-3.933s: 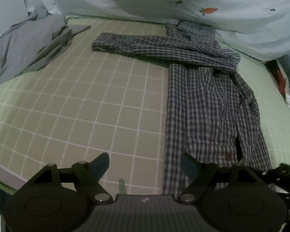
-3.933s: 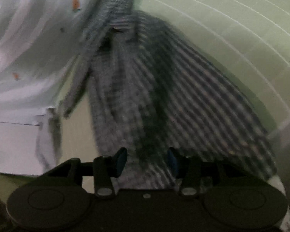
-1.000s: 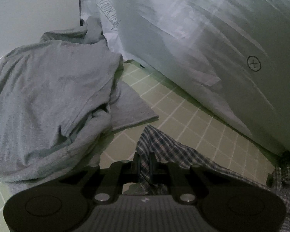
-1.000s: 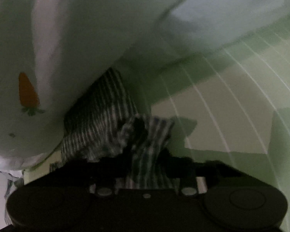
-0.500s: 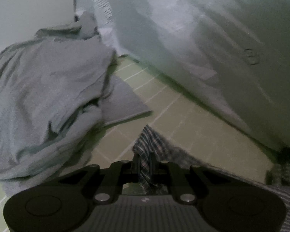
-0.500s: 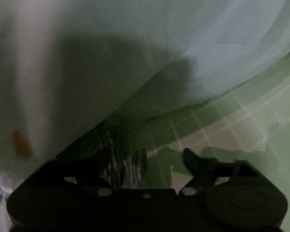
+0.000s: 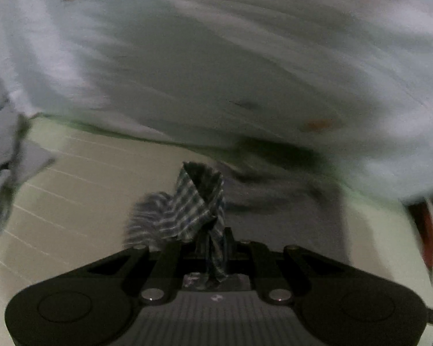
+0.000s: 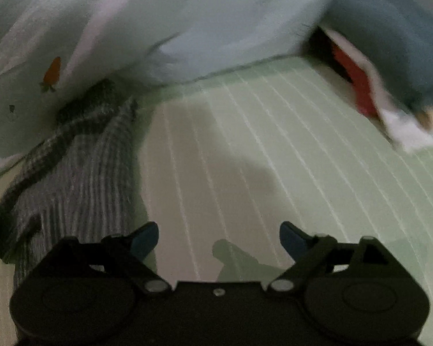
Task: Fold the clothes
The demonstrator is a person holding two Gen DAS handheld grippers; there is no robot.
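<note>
Where the left wrist view blurs, the left gripper (image 7: 212, 240) has its fingers clamped on a bunched fold of the plaid shirt (image 7: 187, 204), raised above the green grid bedsheet (image 7: 80, 190). In the right wrist view, the right gripper (image 8: 218, 238) hovers with fingers spread wide and holding nothing, while the shirt lies on the sheet to its left, its upper end against the carrot-print quilt (image 8: 106, 28).

Bed's got a pale green sheet (image 8: 274, 144) with a thin white grid on it. A plaid shirt (image 8: 80, 167) lies flat on the left side of it in the right wrist view, collar end tucked up against a white quilt (image 8: 158, 14) with little carrots that's heaped along the far edge. Over in the left wrist view there's a grey garment (image 7: 3, 155) bunched at the left edge. Something red and white (image 8: 358, 86) sits at the far right, too blurry to make out.
</note>
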